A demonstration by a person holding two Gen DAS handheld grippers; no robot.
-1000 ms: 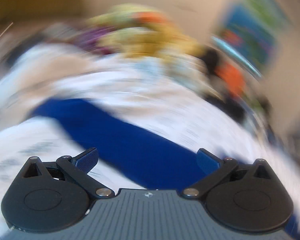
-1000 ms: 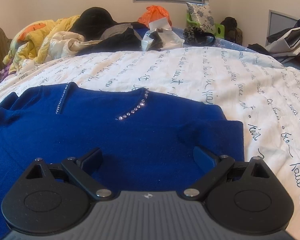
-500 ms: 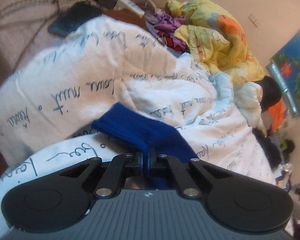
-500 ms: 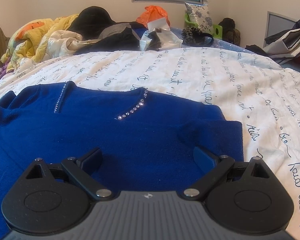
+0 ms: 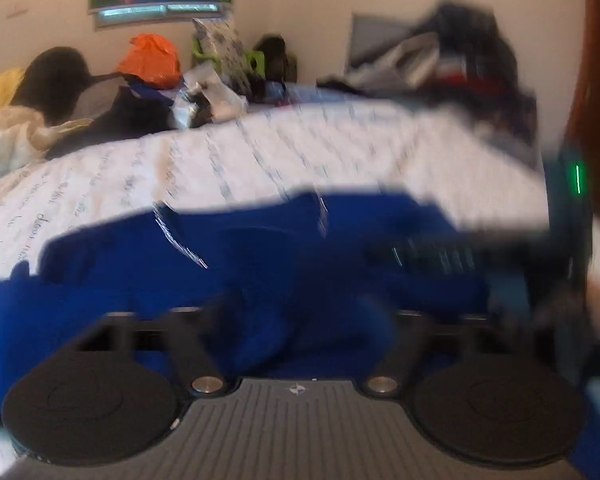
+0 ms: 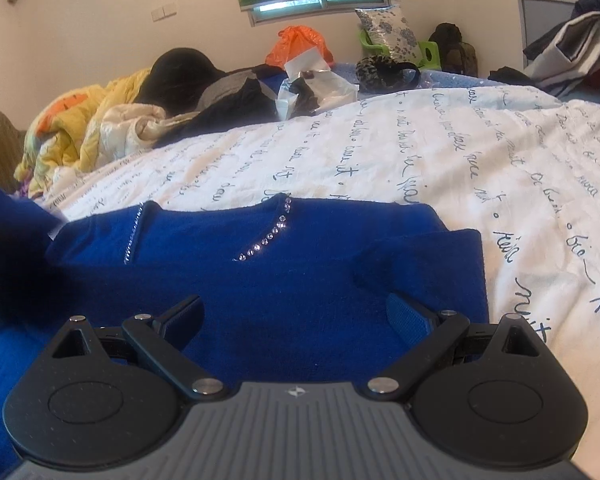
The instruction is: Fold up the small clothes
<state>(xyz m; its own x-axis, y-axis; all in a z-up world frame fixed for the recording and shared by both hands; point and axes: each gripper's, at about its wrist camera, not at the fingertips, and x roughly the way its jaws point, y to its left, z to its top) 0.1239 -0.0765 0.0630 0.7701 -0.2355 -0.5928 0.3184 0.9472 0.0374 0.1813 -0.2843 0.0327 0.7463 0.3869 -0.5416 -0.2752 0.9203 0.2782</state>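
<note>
A blue sweater (image 6: 300,264) with a rhinestone neckline lies flat on the white bedspread (image 6: 440,152) with script writing; its right sleeve is folded in. My right gripper (image 6: 296,312) is open and low over the sweater's lower body. In the blurred left wrist view, my left gripper (image 5: 300,320) has its jaws spread, with bunched blue sleeve fabric (image 5: 308,332) lying between them; the grip itself is too blurred to judge. The sweater (image 5: 260,248) spreads ahead of it. The left gripper with its blue fabric shows as a dark blur at the left edge of the right wrist view (image 6: 12,256).
A yellow quilt (image 6: 76,128), dark clothes (image 6: 220,96), an orange bag (image 6: 300,44) and plastic packets (image 6: 320,88) crowd the bed's far side. A clothes pile (image 6: 572,52) sits far right. The right gripper's body (image 5: 572,220) shows at the right of the left wrist view.
My left gripper, shut on the sleeve end half a second ago, has swung right over the sweater's body and its jaws have spread. My right gripper has risen slightly and stays open.
</note>
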